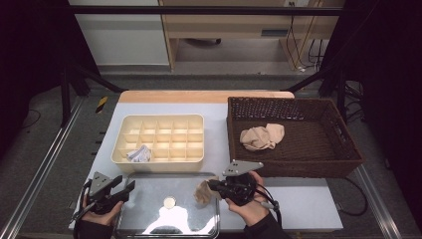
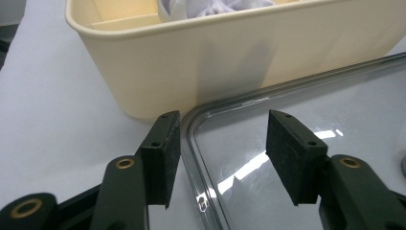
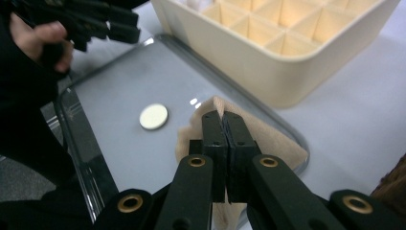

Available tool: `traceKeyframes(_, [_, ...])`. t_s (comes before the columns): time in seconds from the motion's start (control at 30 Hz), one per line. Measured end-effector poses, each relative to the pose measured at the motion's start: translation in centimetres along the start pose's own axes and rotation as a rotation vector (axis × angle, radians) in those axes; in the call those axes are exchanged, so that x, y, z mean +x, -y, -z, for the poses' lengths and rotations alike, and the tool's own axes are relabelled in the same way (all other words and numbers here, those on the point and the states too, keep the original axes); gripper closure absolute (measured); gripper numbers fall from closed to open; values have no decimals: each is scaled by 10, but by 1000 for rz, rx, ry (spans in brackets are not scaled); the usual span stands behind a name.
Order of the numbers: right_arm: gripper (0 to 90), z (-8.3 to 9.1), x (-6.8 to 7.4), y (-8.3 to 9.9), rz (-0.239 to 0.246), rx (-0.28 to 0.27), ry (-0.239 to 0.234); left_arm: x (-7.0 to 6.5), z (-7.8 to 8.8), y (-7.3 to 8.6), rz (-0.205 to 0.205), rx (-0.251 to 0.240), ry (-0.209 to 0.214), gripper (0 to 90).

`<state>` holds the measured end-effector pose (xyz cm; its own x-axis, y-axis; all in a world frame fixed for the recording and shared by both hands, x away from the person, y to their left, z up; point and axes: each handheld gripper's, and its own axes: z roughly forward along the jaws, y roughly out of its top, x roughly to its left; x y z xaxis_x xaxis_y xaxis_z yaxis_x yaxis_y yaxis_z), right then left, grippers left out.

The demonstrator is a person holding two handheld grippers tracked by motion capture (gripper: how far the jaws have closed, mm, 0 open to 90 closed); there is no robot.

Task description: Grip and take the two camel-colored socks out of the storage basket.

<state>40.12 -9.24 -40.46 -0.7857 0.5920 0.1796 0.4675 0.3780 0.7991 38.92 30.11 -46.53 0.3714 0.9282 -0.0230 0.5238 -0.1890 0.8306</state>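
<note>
My right gripper (image 1: 212, 185) (image 3: 222, 117) is shut on a beige cloth (image 1: 202, 192) (image 3: 274, 140), which lies over the right end of a shiny metal tray (image 1: 149, 199) (image 3: 110, 96). A small round white disc (image 1: 169, 202) (image 3: 153, 116) rests near the tray's middle. At the tray's left near corner my left gripper (image 1: 127, 187) (image 2: 222, 158) stands open, its jaws either side of the tray rim (image 2: 189, 129) with nothing pressed between them. The left gripper (image 3: 110, 26) is also at the top left of the right gripper view.
A cream compartment organiser (image 1: 158, 164) (image 2: 191, 62) (image 3: 268, 72) sits just behind the tray, with a white cloth (image 1: 139, 154) (image 2: 201, 7) in a front left cell. A brown wicker basket (image 1: 308, 167) at the right holds more beige cloths (image 1: 262, 136).
</note>
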Motion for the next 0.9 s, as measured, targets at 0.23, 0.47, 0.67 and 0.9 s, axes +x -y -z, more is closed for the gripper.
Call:
traceKeyframes(0.23, [893, -21, -10, 25, -32, 47, 21, 0, 0, 0, 17, 6, 24, 428])
traceKeyframes(0.47, [866, -37, -17, 42, -40, 85, 64, -2, -1, 0, 5, -13, 70, 406])
traceKeyframes(0.67, [756, -38, -13, 42, -29, 71, 74, -1, -3, 0, 7, 3, 66, 387])
traceKeyframes(0.9, [679, -17, -10, 31, -24, -34, 74, -1, -3, 0, 11, 9, 62, 382])
